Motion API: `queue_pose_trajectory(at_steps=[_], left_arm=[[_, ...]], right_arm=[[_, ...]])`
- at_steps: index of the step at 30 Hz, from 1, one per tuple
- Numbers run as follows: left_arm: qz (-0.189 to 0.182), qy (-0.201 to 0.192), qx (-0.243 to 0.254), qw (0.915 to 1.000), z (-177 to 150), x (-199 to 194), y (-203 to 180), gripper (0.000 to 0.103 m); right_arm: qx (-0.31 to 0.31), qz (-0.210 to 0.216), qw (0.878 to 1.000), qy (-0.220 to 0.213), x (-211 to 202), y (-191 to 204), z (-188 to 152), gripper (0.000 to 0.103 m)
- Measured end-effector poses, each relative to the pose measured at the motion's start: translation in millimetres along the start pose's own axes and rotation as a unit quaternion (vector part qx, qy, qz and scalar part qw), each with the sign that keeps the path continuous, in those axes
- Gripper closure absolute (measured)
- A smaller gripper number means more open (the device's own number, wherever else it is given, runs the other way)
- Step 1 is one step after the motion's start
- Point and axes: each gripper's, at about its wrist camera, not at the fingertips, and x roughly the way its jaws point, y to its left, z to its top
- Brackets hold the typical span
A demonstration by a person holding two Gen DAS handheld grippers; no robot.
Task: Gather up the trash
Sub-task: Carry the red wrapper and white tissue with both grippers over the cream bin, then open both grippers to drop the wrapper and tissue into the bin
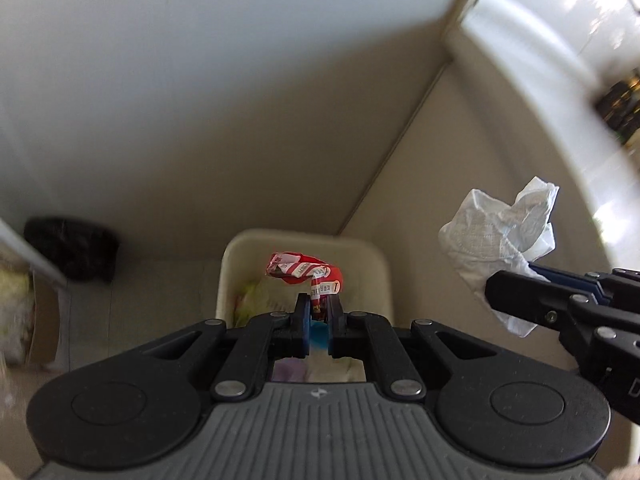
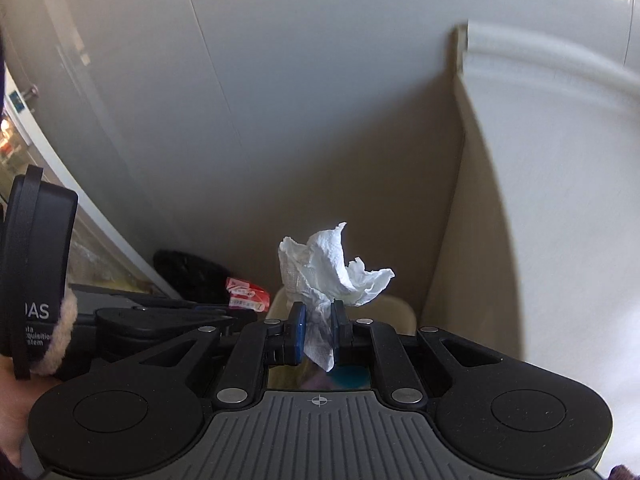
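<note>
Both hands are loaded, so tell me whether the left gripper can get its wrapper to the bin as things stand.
Probably yes: the left gripper holds the red wrapper right over the open bin, nothing between them.

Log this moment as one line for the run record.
left gripper: shut on red wrapper | right gripper: shut on white tissue | both held above beige bin | nothing dropped yet

Crumpled red-white wrapper point(image 1: 304, 274) pinched upright above beige bin point(image 1: 372, 264). Crumpled white tissue point(image 2: 332, 276) pinched likewise, near bin.
</note>
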Motion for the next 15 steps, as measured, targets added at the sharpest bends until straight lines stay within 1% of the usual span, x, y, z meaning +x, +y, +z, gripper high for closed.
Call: queue_pose_trajectory(at_steps=[5,8,13,15], left_arm=[[0.004,0.036,-0.005,0.9993,-13,34,17,0.096],[0.006,0.05,-0.008,0.9987,-15,48,29,0.095],[0.001,0.06,-0.006,0.9982,-15,67,41,0.094],[0.003,0.06,0.0,0.9982,-17,70,38,0.093]], right_arm=[[0.012,0.0,0.998,0.06,43,6,-15,0.092],[0.011,-0.006,0.996,0.091,69,6,-18,0.092],[0.029,-0.012,0.991,0.127,101,3,-16,0.091],[0.034,-0.013,0.991,0.132,111,2,-14,0.091]])
